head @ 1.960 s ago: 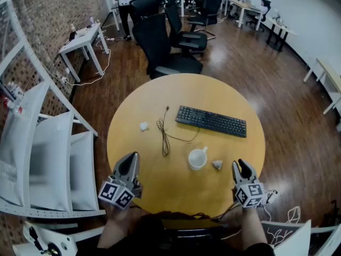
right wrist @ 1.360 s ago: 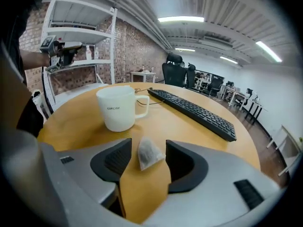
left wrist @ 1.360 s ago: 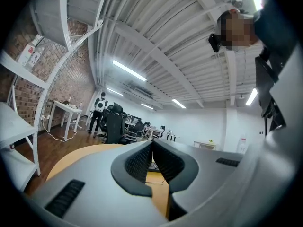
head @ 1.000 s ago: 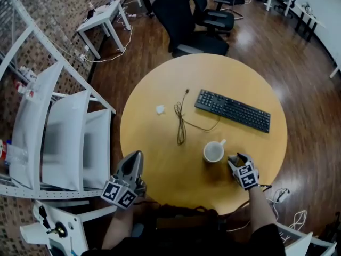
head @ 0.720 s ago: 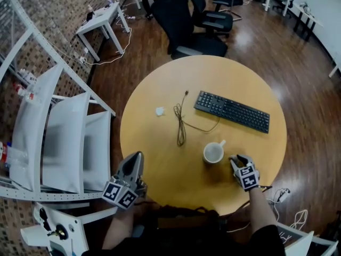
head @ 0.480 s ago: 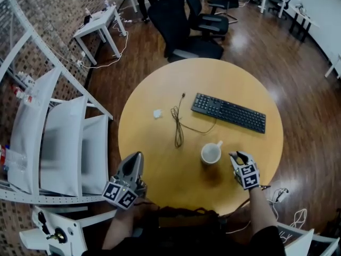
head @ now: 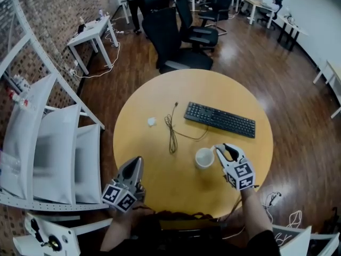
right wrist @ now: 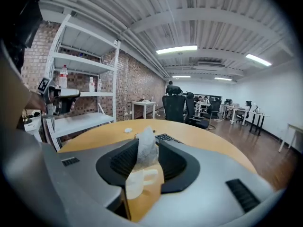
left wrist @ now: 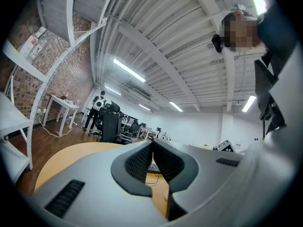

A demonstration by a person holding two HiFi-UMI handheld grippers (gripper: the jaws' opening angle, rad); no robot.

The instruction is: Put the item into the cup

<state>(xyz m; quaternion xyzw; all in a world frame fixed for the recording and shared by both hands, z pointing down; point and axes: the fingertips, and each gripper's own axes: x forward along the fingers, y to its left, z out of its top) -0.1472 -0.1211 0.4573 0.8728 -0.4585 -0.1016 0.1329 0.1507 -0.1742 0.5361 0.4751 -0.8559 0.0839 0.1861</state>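
Your right gripper [head: 224,151] is clamped on the wad [right wrist: 146,146]. It is a pale grey-white, crumpled lump, pinched at its middle between the two ribbed black pads, with its pointed top standing up above them. It looks like scrunched paper or tissue, so expect it to be very light and soft. It will squash under pressure rather than resist, and it may cling to the pad ribs when you let go. A hold across the bulk, as you have now, is the safe one, because a loose corner could tear or slip free. Nothing about it looks fragile or slippery.

The cup [head: 204,157] is white and glossy, probably ceramic, with a round open mouth and a small handle. It stands upright on the table [head: 160,105], just to the left of your right gripper's tips. In the right gripper view it shows directly below the pinched wad. From these views you cannot tell whether the wad is fully over the opening or only at the rim. The cup's smooth wall would probably slide on the table if you knock it, so come in above the rim.

Your left gripper [head: 131,170] hangs at the near-left edge of the table, jaws pressed together with nothing between them.

The table is round with a smooth, matte, light wood top. On it lie a flat black keyboard [head: 219,119], a thin dark cable [head: 170,133] in a loose loop, and a small white scrap [head: 151,122], all well apart from the cup.
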